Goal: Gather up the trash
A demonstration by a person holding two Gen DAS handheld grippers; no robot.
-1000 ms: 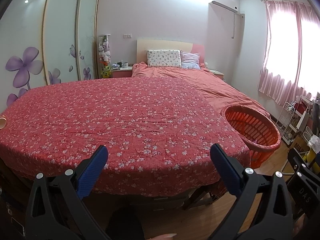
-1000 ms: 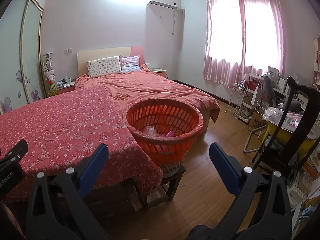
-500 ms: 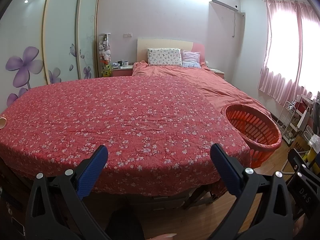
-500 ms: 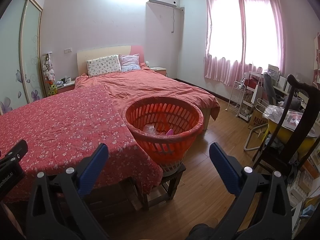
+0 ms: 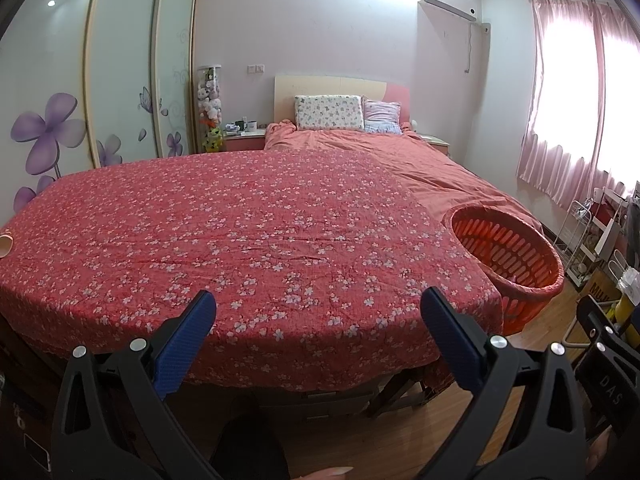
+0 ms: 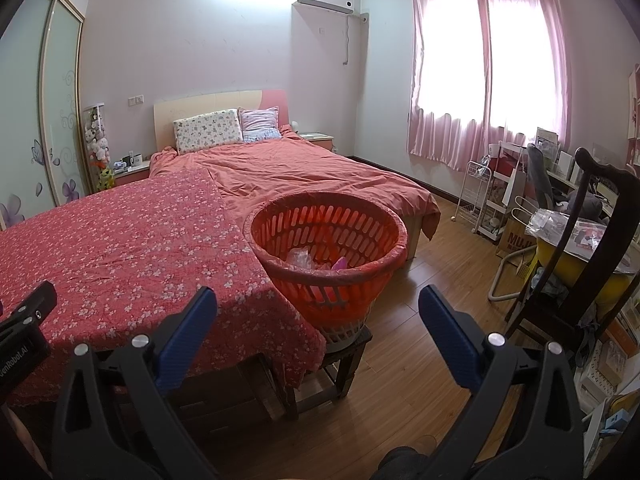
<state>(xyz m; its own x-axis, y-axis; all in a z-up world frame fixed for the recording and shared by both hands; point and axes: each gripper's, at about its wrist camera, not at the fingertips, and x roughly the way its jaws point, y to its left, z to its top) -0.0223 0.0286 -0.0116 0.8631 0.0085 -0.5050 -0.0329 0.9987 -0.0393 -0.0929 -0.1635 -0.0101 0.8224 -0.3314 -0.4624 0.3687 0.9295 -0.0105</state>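
An orange slotted basket (image 6: 326,240) stands on a low wooden stool (image 6: 340,364) at the right end of a table covered in a red flowered cloth (image 5: 240,240). Clear plastic wrapping and a pink piece (image 6: 316,260) lie inside it. The basket also shows at the right in the left wrist view (image 5: 508,256). My left gripper (image 5: 318,334) is open and empty, held before the table's near edge. My right gripper (image 6: 318,332) is open and empty, in front of the basket and below its rim. A pale cup-like object (image 5: 5,245) sits at the cloth's far left edge.
A bed (image 6: 304,168) with pillows lies behind the table. A dark wooden chair (image 6: 592,264), a white wire rack (image 6: 478,196) and cluttered shelves stand at the right on the wood floor (image 6: 432,292). Sliding wardrobe doors (image 5: 120,80) line the left wall.
Both views have shifted slightly, the cloth and basket sitting a touch lower and nearer. Both grippers stay open and empty.
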